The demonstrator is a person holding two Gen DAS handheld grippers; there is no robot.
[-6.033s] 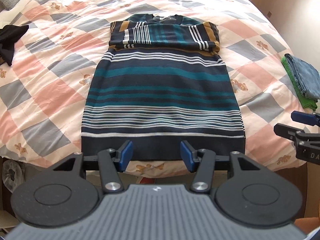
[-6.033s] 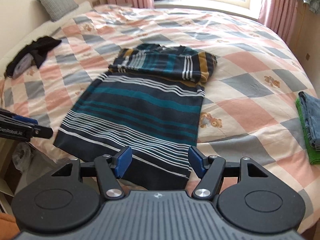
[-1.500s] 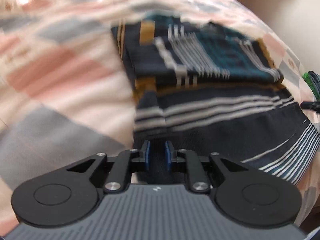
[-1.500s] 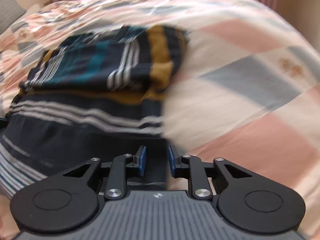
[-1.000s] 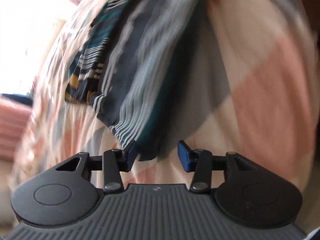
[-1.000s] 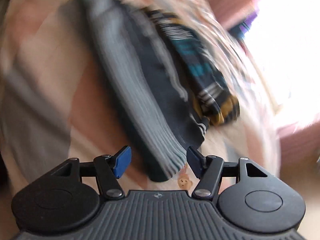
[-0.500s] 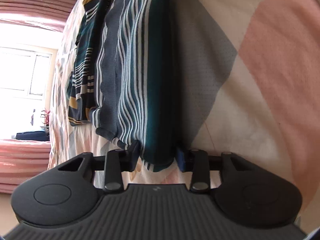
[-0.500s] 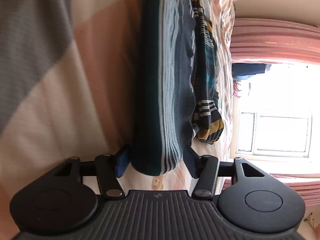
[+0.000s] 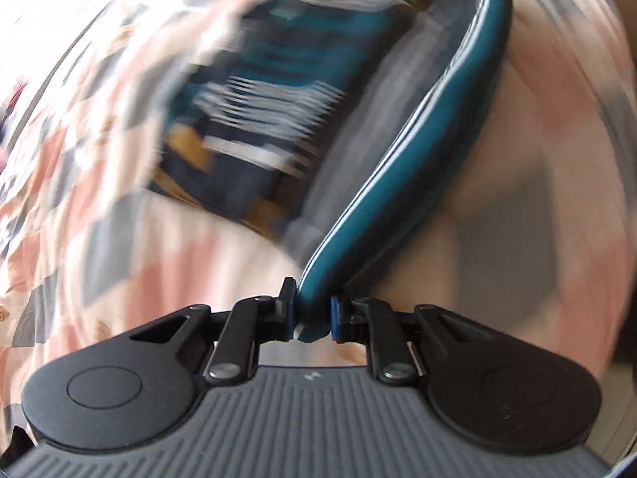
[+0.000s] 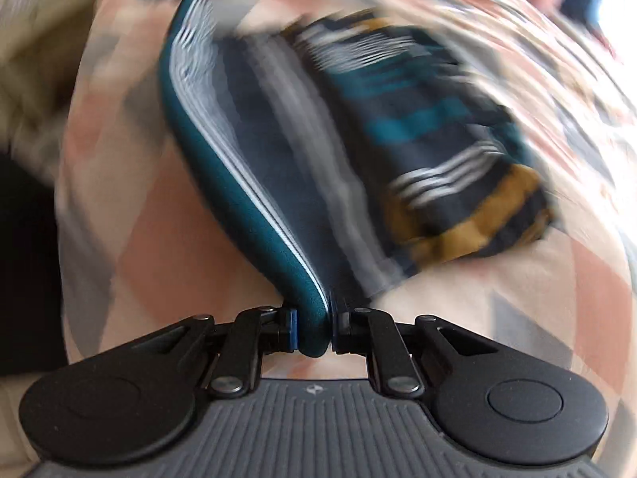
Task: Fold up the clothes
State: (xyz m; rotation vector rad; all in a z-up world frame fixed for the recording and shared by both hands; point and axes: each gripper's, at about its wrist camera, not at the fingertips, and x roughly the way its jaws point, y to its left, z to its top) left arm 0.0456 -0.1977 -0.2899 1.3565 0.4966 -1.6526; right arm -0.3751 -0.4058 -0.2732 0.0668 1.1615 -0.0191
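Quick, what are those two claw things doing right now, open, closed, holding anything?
Left gripper: has just closed on the folded edge of the striped sweater.
Right gripper: has also just closed on the sweater's folded edge.

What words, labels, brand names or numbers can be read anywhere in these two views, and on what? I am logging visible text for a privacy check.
No readable text in either view.
Left hand-held gripper: a small pale emblem on its grey ribbed body, a mark and no letters.
Right hand-held gripper: the same small emblem, no letters.
Striped sweater: stripes only; no tag or label shows.
Checked bedspread: blurred; only its pattern shows.
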